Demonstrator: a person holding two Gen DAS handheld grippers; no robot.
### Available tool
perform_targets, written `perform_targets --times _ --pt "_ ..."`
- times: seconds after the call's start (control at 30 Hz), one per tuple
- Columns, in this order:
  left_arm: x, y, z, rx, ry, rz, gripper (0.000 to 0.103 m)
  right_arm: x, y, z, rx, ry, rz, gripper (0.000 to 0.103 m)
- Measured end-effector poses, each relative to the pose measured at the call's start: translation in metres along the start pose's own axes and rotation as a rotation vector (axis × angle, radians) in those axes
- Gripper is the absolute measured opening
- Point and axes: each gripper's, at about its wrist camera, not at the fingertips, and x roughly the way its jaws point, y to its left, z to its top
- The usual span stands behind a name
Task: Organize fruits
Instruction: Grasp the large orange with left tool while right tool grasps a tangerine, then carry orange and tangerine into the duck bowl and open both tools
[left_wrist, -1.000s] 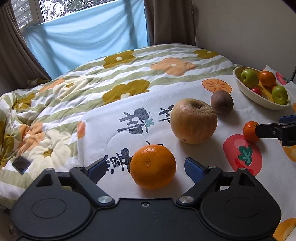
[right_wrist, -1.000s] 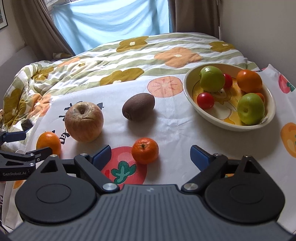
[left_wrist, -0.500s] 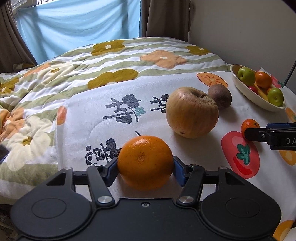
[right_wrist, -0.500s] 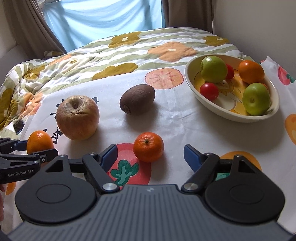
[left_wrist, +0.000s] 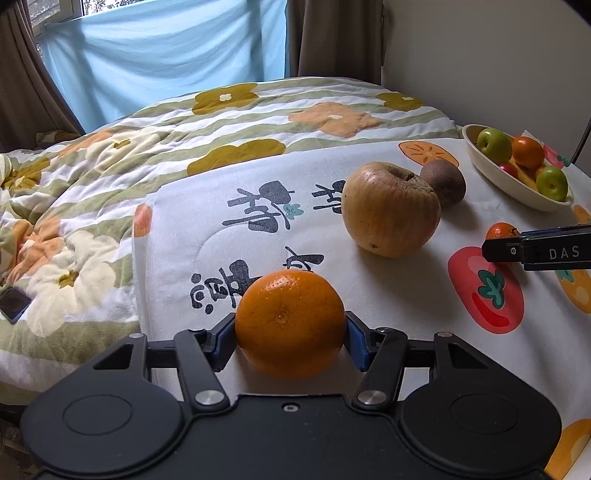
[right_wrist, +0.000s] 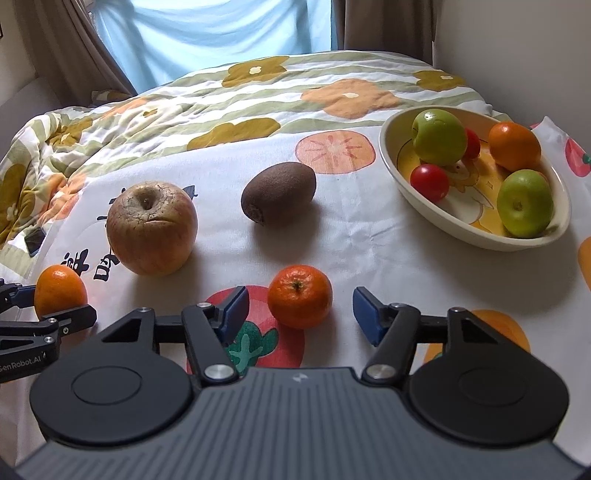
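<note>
A large orange (left_wrist: 290, 323) sits between the blue pads of my left gripper (left_wrist: 290, 334), which is shut on it; the right wrist view shows this orange (right_wrist: 59, 295) at far left. A small mandarin (right_wrist: 299, 296) lies on the fruit-print cloth between the jaws of my right gripper (right_wrist: 300, 306). Those jaws are closing, with a gap left on each side of the mandarin. A cream bowl (right_wrist: 472, 242) at right holds two green apples, an orange and small red fruits. A wrinkled apple (right_wrist: 151, 229) and a kiwi (right_wrist: 279, 190) lie loose on the cloth.
The cloth covers a bed with a flowered quilt (left_wrist: 110, 177) that slopes away at left. A dark phone (left_wrist: 13, 304) lies on the quilt. A wall stands behind the bowl, and curtains and a blue sheet hang at the back.
My left gripper has shut on the large orange. My right gripper's jaws have narrowed around the small mandarin, which now lies between them.
</note>
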Motion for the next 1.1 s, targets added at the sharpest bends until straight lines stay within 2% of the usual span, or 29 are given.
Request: perform_targets --times 0.27,0.33,0.37,0.77,1.1 --pt "-0.008 0.002 -0.008 -0.024 -0.001 0.035 0.063 0.003 0.000 0.001 -0.023 -0.004 0.006 0.070" --pt "-0.011 0.002 -0.010 -0.028 -0.006 0.046 0.063 0.004 0.000 0.002 -0.031 0.002 0.019 0.061" --pt "-0.014 0.002 -0.010 -0.031 -0.009 0.054 0.063 0.004 0.000 0.002 -0.038 0.007 0.021 0.053" --pt "-0.055 -0.005 -0.012 -0.091 -0.060 0.146 0.063 -0.030 -0.005 0.008 -0.071 -0.043 0.077 0.053" --pt "-0.090 -0.048 -0.009 -0.138 -0.072 0.214 0.063 -0.065 -0.034 0.012 -0.102 -0.077 0.144 0.053"
